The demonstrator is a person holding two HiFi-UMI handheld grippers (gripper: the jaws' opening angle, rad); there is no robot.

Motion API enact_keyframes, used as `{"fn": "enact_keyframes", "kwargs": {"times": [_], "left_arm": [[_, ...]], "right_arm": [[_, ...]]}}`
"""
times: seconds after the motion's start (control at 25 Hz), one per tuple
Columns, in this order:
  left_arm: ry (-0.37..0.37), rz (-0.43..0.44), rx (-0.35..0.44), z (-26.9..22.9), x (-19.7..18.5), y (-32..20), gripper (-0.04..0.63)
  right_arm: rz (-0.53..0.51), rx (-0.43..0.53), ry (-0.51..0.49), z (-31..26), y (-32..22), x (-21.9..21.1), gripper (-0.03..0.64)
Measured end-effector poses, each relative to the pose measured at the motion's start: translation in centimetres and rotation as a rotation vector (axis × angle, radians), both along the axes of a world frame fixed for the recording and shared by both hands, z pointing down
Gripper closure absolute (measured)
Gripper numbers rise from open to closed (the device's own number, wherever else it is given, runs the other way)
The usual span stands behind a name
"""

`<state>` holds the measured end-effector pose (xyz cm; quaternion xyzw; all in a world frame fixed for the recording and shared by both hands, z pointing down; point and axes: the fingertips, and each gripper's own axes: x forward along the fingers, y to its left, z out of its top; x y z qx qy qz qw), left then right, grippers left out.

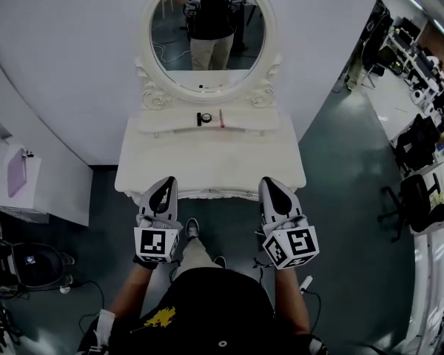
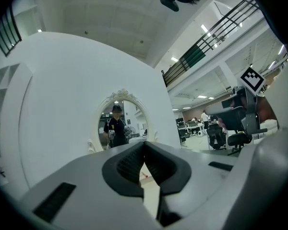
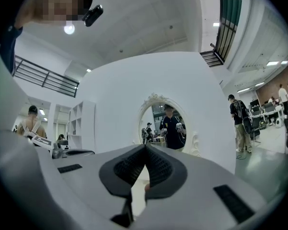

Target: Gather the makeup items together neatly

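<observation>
**Left gripper view and right gripper view: both tools closed on nothing, makeup lying under the mirror**

Left gripper view shows the left tool with its two dark pads meeting at the tips. Nothing sits between them, and only the pale tabletop shows through the gap lower down. Right gripper view shows the same of the right tool, with its pads pressed together at the tips and nothing held. Both tools point toward the mirror.

In the head view both tools hang over the tabletop at the edge farthest from the mirror. One is to each side of the mirror's centre line, and both are well apart from the makeup.

Two makeup items show, both on the low shelf directly under the mirror's foot. A small round dark item lies about on the mirror's centre line. A thin red stick lies just beside it, one end toward the mirror and the other away. The two are close but seem not to touch. What each item is exactly is too small to tell. No other makeup is visible on the tabletop between the shelf and the tools.

As a judgement, this fits either of two stages. The pair may already be drawn together under the mirror, with the tools clear of them. Or it may be a loose pair that could yet be set closer and squarer.
</observation>
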<state>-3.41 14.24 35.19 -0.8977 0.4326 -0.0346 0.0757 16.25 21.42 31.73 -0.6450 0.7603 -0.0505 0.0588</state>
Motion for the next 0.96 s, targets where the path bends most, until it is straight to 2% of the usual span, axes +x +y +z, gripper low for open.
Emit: {"fn": "enact_keyframes", "kwargs": {"times": [0.12, 0.28, 0.4, 0.64, 0.72, 0.8, 0.96], "left_arm": [[0.003, -0.006, -0.004, 0.5, -0.6, 0.2, 0.581], [-0.002, -0.021, -0.001, 0.7, -1.4, 0.4, 0.583], [-0.034, -0.032, -0.03, 2.0, -2.3, 0.7, 0.581], [-0.04, -0.045, -0.068, 3.3, -3.2, 1.2, 0.583], [-0.058, -0.04, -0.067, 3.5, -3.4, 1.0, 0.581], [-0.061, -0.035, -0.052, 3.1, -3.4, 0.6, 0.581], [0.035, -0.012, -0.04, 2.3, -3.0, 0.1, 0.581]], "right_arm": [[0.006, -0.004, -0.012, 0.4, 0.4, 0.2, 0.603], [0.035, -0.001, -0.113, 0.8, 0.6, 2.2, 0.603], [0.042, -0.019, -0.106, 1.8, 1.2, 2.1, 0.603], [0.0, -0.057, -0.145, 5.0, 0.7, 0.6, 0.603], [0.001, -0.052, -0.127, 5.3, 0.6, 0.2, 0.603], [-0.01, -0.024, -0.069, 5.5, -0.4, 0.0, 0.603], [-0.027, 0.025, 0.071, 7.2, -3.2, 0.5, 0.603]]}}
